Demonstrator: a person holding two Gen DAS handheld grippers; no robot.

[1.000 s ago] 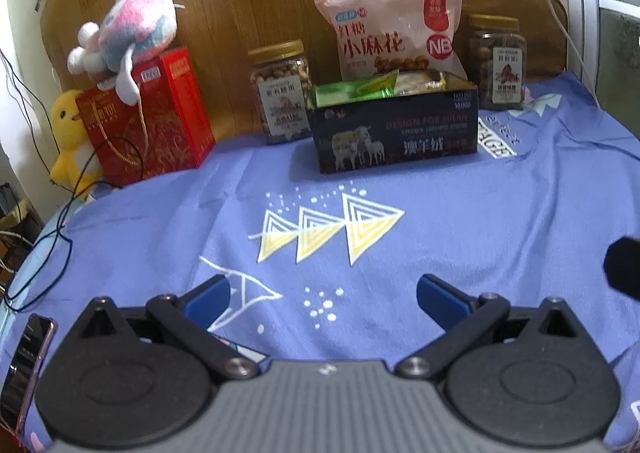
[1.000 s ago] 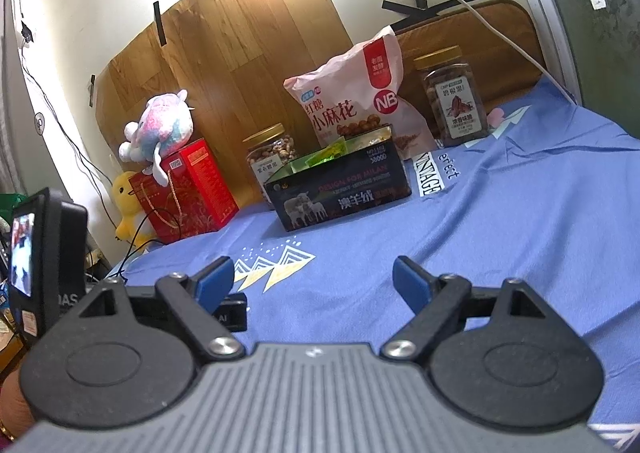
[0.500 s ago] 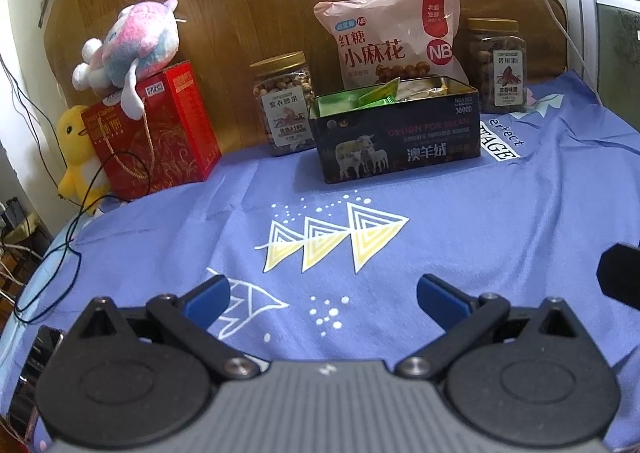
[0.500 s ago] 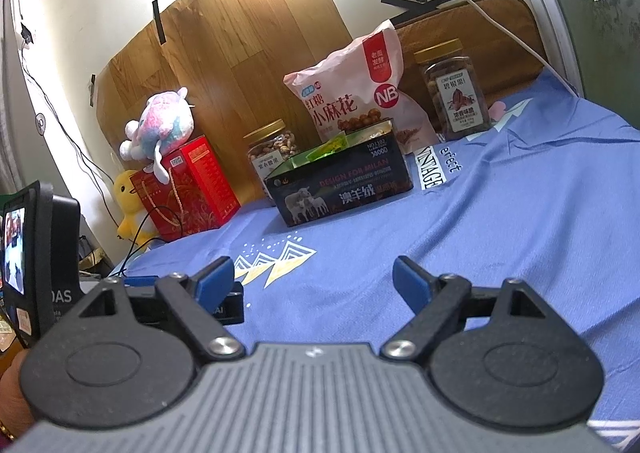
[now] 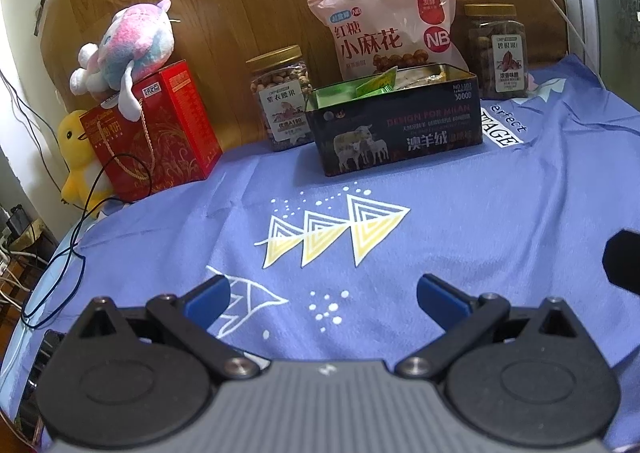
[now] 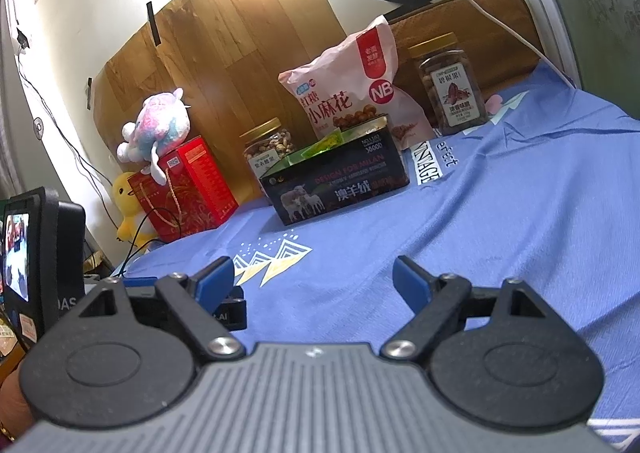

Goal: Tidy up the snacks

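A dark open tin (image 5: 400, 133) with sheep printed on it stands at the far side of the blue cloth and holds green and yellow snack packets (image 5: 376, 83). It also shows in the right wrist view (image 6: 336, 185). Behind it lean a pink snack bag (image 5: 388, 25) and two gold-lidded jars, one on the left (image 5: 282, 97) and one on the right (image 5: 498, 53). My left gripper (image 5: 320, 295) is open and empty, low over the cloth, well short of the tin. My right gripper (image 6: 314, 279) is open and empty too.
A red gift box (image 5: 156, 133) with a plush toy (image 5: 124, 49) on top stands at the far left, a yellow duck (image 5: 78, 157) beside it. A dark cable (image 5: 76, 249) trails off the left edge. The left gripper's body (image 6: 40, 265) shows in the right wrist view.
Both grippers have drawn back and lifted slightly, so the tin and bags sit a little lower and farther in view. Both stay open and empty.
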